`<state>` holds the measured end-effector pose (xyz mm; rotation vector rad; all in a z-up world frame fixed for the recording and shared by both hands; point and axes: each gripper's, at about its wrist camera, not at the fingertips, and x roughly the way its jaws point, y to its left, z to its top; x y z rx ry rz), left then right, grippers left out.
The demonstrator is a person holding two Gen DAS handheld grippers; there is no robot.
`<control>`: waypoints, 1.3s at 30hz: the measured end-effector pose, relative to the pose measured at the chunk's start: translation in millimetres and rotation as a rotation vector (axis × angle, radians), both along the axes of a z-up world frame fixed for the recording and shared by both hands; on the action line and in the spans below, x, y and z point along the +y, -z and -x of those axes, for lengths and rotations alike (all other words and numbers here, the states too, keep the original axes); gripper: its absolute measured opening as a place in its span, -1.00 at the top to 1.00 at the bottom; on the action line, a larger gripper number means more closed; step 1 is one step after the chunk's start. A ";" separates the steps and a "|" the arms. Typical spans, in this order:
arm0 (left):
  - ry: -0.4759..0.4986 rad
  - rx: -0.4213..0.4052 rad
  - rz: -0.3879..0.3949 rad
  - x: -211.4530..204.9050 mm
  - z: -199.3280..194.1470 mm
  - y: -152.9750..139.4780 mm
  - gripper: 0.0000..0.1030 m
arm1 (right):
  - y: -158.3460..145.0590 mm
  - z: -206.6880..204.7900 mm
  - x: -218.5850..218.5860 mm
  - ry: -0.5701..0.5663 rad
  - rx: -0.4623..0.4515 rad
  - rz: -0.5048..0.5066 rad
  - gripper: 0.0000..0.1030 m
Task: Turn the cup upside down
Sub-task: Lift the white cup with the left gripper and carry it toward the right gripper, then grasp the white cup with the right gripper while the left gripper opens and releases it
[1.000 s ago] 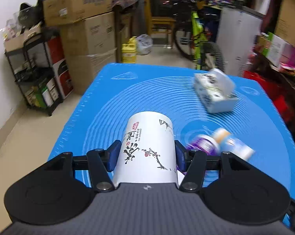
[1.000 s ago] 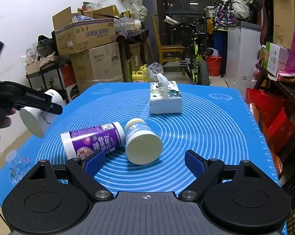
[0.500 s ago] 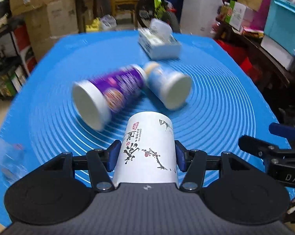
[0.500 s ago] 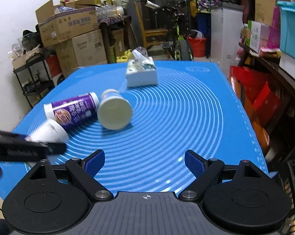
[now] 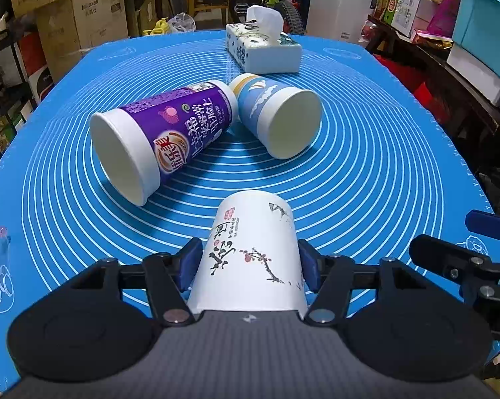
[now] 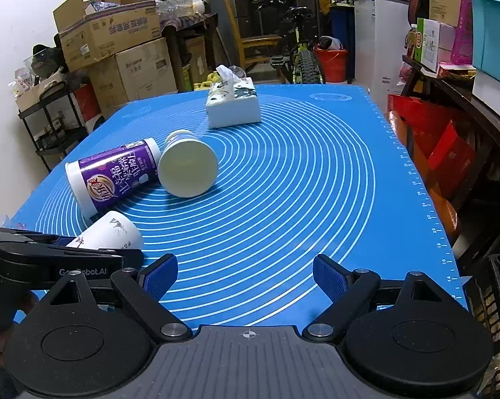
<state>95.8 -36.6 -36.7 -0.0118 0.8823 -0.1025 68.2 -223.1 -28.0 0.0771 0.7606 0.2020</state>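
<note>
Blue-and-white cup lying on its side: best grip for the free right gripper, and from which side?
Probably grip the blue-and-white cup across its side wall at mid-body, coming from above with the open right gripper. It lies flat on the mat, mouth toward the cameras, narrow base by the purple cup, so only the upper wall is free. Fingers straddle the axis, clear of the soft rim.

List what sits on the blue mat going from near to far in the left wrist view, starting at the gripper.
white cup held in the left gripper → purple cup lying on its side → blue cup lying on its side → tissue box
</note>
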 end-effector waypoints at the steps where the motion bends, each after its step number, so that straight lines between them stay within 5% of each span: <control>1: -0.002 -0.004 -0.003 -0.1 -1.0 0.5 -0.50 | -0.2 0.0 0.7 -0.001 0.001 0.000 -0.74; 13: 0.002 -0.052 -0.016 2.3 6.2 -11.2 -0.80 | -1.3 2.1 2.0 -0.008 -0.014 0.004 -0.74; 31: -0.067 -0.206 -0.037 44.6 32.8 -67.0 -0.85 | -30.6 -9.3 35.5 -0.121 -0.020 -0.011 -0.74; 39: -0.157 -0.190 -0.051 83.4 37.8 -52.0 -0.86 | -33.3 -35.2 75.0 -0.182 0.063 -0.034 -0.74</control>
